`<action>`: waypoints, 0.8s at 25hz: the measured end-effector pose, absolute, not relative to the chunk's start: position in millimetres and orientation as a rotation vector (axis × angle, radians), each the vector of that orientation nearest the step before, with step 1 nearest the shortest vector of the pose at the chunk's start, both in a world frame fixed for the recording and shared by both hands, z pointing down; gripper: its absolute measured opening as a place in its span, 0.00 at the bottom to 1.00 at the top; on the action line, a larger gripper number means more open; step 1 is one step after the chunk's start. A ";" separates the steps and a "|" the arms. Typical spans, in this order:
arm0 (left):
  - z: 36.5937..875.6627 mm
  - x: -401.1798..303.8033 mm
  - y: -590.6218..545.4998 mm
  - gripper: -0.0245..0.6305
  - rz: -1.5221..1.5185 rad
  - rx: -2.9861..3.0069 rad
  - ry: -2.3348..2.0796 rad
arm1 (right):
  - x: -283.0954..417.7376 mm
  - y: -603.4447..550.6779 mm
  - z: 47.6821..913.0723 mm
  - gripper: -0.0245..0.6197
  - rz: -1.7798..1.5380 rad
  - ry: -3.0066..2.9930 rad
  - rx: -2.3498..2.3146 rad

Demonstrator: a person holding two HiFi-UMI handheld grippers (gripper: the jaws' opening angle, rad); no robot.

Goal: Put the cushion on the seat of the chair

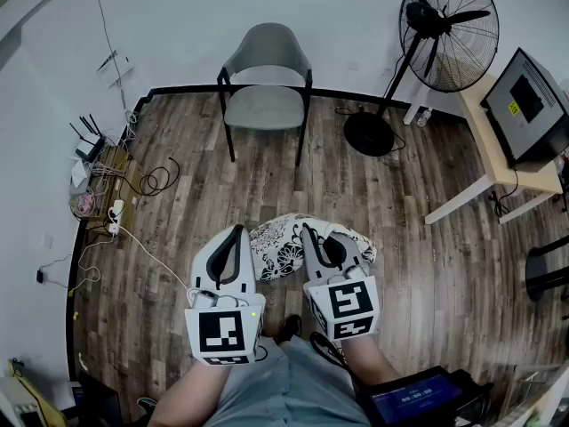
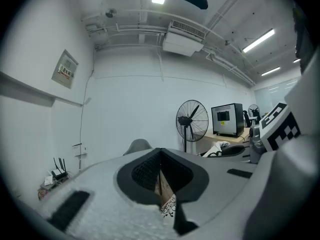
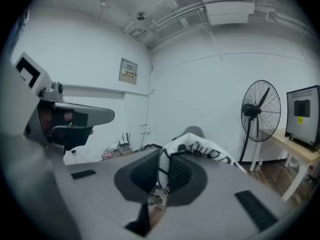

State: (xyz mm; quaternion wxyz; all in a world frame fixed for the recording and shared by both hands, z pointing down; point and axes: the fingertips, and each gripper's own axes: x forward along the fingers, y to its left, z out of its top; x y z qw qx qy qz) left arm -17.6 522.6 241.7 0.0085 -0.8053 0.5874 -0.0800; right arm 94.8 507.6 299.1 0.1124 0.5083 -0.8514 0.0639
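Jaws of the right gripper [image 3: 164, 154] are clamped almost together on the cushion [image 3: 205, 148] — white cloth with a black pattern runs up between the two dark pads and bulges out past their tips. On the left gripper [image 2: 160, 151] the jaws meet at the tips. Through the narrow gap nearer the camera a strip of wooden floor [image 2: 163, 185] shows, and below it a scrap of the same patterned cloth. Whether that scrap is pinched or merely lies under the jaws I cannot tell.

Seen from the head view, both grippers are held side by side and point toward the chair [image 1: 265, 105], with the cushion spanning the space between them. One edge of it lies against the left gripper's inner side, and the other is gathered around the right gripper's jaws. The cushion is soft and rumpled, white with black flower and leaf prints, and is held up off the floor. It is well apart from the chair, out in front of the seat. The chair has a grey seat and back on black legs — its front faces the grippers. A standing fan [image 1: 449, 29] is near the chair, to its right in the head view.
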 end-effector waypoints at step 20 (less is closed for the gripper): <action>274.0 -18.6 506.0 0.04 -0.306 -2.531 1.948 | 108.9 477.3 327.2 0.06 0.283 -2.483 1.474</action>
